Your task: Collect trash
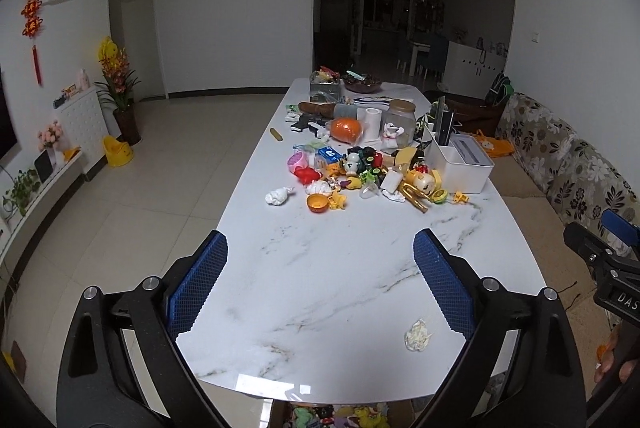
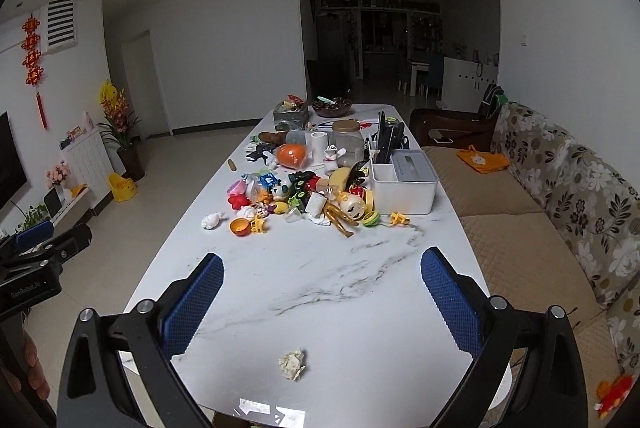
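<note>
Marble counter is stretching away from us, and we are holding both tools above its near end. Our left tool is standing spread wide with nothing between its blue pads, and our right tool is standing spread just as wide, also pinching nothing. A crumpled paper wad is lying alone on the bare near part of the counter, close to the near edge and well apart from everything else. In the left view the same wad is sitting just beside the right-hand finger. A toy pile and a white box are crowding the middle and far stretch. We are seeing open stone between the wad and that pile. Tiled floor is running along the left edge, and a flowered sofa is lining the right edge.
</note>
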